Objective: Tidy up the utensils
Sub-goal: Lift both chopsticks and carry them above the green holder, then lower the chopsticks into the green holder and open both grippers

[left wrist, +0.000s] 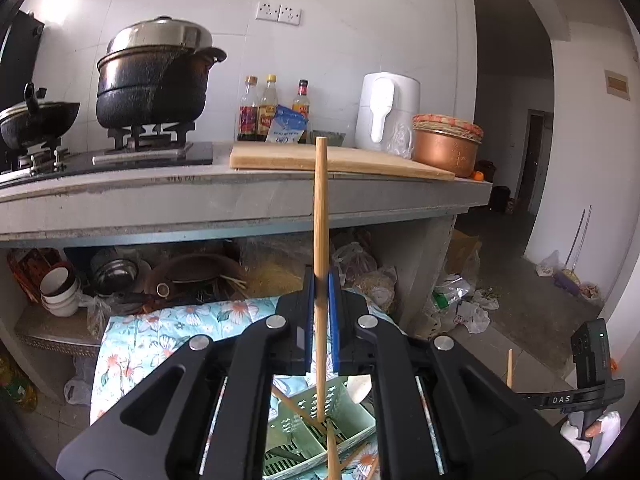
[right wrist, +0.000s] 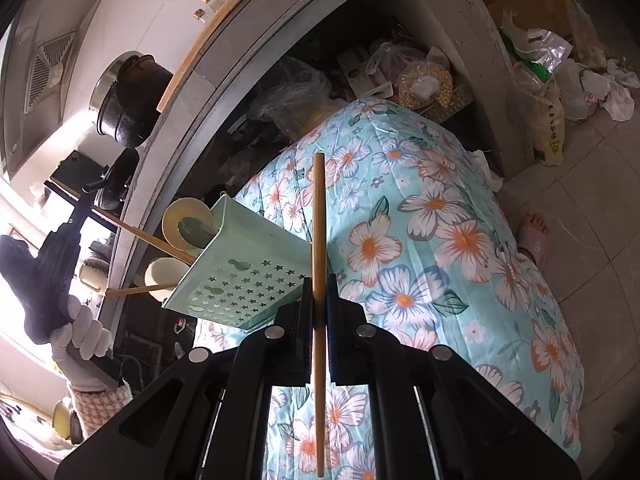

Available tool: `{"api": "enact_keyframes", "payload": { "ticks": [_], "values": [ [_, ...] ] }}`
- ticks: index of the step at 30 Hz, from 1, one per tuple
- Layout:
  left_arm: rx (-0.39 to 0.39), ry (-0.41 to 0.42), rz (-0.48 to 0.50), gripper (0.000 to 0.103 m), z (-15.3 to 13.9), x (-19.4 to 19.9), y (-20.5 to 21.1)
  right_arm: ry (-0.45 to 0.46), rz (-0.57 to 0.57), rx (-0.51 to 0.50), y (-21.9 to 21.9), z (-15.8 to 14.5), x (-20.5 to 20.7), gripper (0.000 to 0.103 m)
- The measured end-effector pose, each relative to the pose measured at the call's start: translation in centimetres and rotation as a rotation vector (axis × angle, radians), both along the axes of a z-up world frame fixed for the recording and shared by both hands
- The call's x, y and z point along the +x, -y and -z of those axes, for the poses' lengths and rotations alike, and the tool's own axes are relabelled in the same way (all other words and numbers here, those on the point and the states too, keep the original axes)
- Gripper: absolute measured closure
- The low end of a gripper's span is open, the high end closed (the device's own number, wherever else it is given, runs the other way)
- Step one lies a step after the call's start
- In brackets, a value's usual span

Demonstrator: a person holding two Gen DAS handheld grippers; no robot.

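Note:
My left gripper (left wrist: pixel 321 280) is shut on a wooden chopstick (left wrist: pixel 321 208) that stands upright; its lower end reaches down into the pale green utensil caddy (left wrist: pixel 352 420) below. My right gripper (right wrist: pixel 319 280) is shut on another wooden chopstick (right wrist: pixel 318 216), held over the floral cloth (right wrist: pixel 440 240) to the right of the caddy (right wrist: pixel 236 276). The caddy holds more chopsticks (right wrist: pixel 152 238) and pale spoons (right wrist: pixel 187 224). The left gripper with its gloved hand shows in the right wrist view (right wrist: pixel 60 248); the right gripper body shows in the left wrist view (left wrist: pixel 592 360).
A concrete counter (left wrist: pixel 240 200) carries a gas stove with a black pot (left wrist: pixel 156 76), sauce bottles (left wrist: pixel 268 108), a cutting board (left wrist: pixel 340 160), a white air fryer (left wrist: pixel 386 112) and a copper pot (left wrist: pixel 446 144). Bowls and bags fill the shelf below. A sandalled foot (right wrist: pixel 534 236) stands by the cloth.

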State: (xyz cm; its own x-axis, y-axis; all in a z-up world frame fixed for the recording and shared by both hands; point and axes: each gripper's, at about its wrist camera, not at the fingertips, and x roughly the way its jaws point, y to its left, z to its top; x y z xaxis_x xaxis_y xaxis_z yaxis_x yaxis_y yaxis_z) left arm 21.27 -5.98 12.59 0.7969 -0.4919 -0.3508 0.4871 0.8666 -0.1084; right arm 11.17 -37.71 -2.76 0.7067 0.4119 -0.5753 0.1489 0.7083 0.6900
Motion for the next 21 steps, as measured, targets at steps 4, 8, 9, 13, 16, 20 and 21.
{"api": "enact_keyframes", "payload": {
  "ticks": [4, 8, 9, 13, 16, 20, 21],
  "values": [
    [-0.023, -0.057, -0.003, 0.097, 1.4, 1.4, -0.2, -0.007, -0.006, -0.009, 0.0, 0.0, 0.3, 0.097],
    [-0.064, -0.064, 0.01, 0.087, 1.8, 1.7, -0.9, -0.006, -0.015, -0.024, -0.3, -0.3, 0.6, 0.097],
    [-0.076, -0.063, 0.013, 0.085, 1.8, 1.7, -1.1, -0.004, -0.018, -0.028, -0.5, -0.5, 0.7, 0.097],
    [-0.104, -0.052, 0.009, 0.081, 1.8, 1.3, -1.9, 0.016, -0.027, -0.051, -0.9, -1.6, 0.8, 0.097],
    [-0.128, -0.037, 0.007, 0.077, 1.6, 0.5, -2.8, 0.046, -0.042, -0.06, -1.1, -3.1, 1.0, 0.097],
    [-0.165, -0.032, -0.001, 0.067, 1.3, -0.8, -4.6, 0.129, -0.076, -0.105, -1.9, -6.9, 1.6, 0.097],
    [-0.177, -0.038, -0.001, 0.065, 1.4, -1.1, -5.1, 0.154, -0.089, -0.122, -2.2, -8.1, 1.8, 0.097]
  ]
}}
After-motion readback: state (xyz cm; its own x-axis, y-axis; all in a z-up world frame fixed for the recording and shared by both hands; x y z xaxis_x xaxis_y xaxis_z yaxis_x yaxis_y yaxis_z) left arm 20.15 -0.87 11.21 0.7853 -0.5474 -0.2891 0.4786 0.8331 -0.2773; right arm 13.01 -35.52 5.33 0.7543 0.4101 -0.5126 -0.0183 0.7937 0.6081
